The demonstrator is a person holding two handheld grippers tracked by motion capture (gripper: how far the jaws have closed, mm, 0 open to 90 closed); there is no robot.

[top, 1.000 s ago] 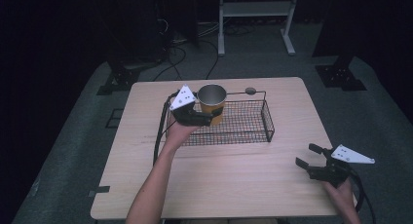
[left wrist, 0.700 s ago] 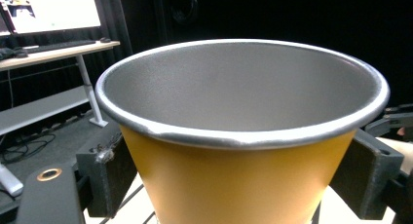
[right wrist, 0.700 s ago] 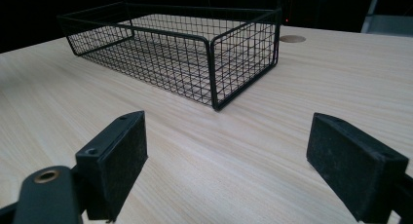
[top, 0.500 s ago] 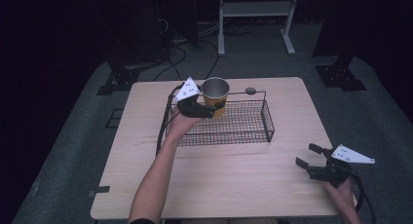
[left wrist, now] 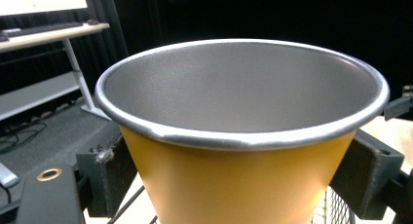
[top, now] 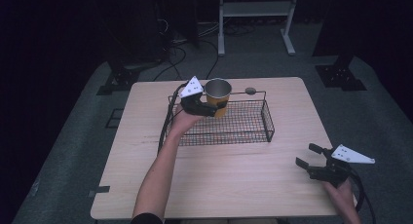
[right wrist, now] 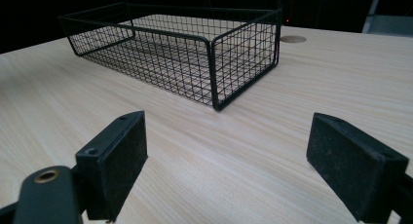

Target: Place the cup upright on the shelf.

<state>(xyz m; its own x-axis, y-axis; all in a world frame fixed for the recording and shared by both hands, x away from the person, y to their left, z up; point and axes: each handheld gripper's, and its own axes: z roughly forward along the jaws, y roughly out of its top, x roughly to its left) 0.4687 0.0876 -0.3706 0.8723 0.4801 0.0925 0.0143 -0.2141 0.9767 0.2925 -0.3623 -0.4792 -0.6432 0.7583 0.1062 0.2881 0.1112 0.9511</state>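
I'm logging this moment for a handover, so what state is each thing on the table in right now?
Yellow cup: upright, empty, gripped at its sides and held over the basket's left end.
Wire basket: empty, flat on the table.
Left gripper: shut on the yellow cup.
Right gripper: open, holding nothing, near the table's right front corner.
Table: light wood, carrying the basket.
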